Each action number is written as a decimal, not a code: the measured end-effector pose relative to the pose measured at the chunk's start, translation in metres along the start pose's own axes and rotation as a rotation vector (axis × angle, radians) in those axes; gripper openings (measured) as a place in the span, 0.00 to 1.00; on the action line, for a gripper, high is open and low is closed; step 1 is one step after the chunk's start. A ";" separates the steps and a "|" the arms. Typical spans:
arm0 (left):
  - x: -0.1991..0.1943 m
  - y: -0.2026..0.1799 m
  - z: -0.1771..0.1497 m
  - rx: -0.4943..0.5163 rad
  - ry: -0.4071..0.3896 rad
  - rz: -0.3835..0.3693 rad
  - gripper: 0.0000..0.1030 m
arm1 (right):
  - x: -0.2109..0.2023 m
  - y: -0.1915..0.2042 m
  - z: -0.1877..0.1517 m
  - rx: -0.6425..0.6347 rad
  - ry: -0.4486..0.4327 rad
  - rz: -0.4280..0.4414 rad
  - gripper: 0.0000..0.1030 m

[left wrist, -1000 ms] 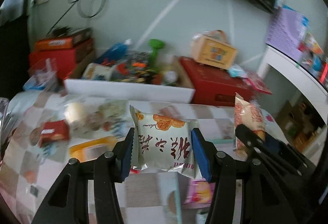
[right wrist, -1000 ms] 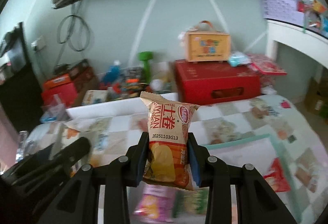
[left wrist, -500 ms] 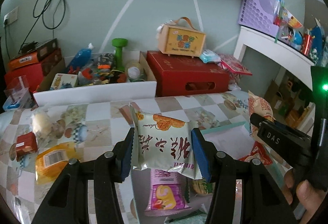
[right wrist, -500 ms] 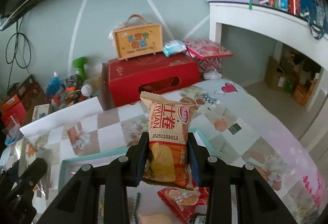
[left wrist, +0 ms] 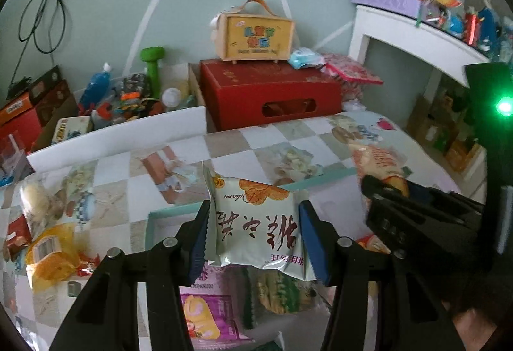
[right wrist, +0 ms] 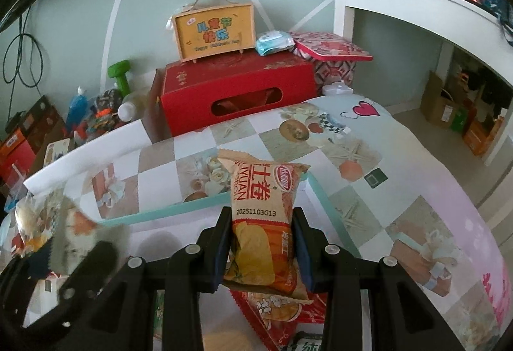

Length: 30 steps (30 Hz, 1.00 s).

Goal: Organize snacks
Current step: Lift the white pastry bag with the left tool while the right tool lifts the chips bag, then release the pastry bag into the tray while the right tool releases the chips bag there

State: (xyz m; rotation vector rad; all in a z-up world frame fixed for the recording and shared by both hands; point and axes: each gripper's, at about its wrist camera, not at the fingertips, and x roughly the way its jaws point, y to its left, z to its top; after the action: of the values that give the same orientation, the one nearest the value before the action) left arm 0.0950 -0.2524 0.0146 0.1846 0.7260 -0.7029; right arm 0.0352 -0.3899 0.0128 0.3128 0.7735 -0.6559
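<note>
We are clamping a white biscuit packet (left wrist: pixel 256 222) between the fingers of our left gripper (left wrist: pixel 255 238), jaws closed on both its sides. Our right gripper (right wrist: pixel 261 246) is pinching an orange snack bag (right wrist: pixel 261 222) upright the same way. Both are hanging over the teal-rimmed tray (right wrist: pixel 330 206), where a purple packet (left wrist: pixel 202 312) and a green packet (left wrist: pixel 275 293) are lying. Farther off at 12 o'clock, a red box (right wrist: pixel 237 91) is carrying a yellow handled case (right wrist: pixel 214 30).
</note>
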 end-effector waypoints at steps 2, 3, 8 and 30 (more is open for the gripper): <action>0.004 0.000 0.003 -0.004 0.000 -0.004 0.53 | 0.000 -0.001 0.000 0.006 0.000 0.008 0.38; 0.004 0.000 0.004 -0.006 -0.001 -0.005 0.53 | 0.000 -0.001 0.000 0.006 -0.001 0.009 0.38; 0.009 0.004 0.002 -0.013 0.010 -0.009 0.54 | 0.000 0.003 -0.001 -0.020 0.007 0.006 0.38; 0.003 0.063 -0.004 -0.128 0.066 0.198 0.90 | 0.004 0.012 -0.003 -0.061 0.040 0.001 0.73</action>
State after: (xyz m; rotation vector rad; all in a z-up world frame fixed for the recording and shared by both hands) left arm 0.1349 -0.2044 0.0043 0.1607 0.8012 -0.4617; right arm 0.0438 -0.3812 0.0085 0.2714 0.8298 -0.6256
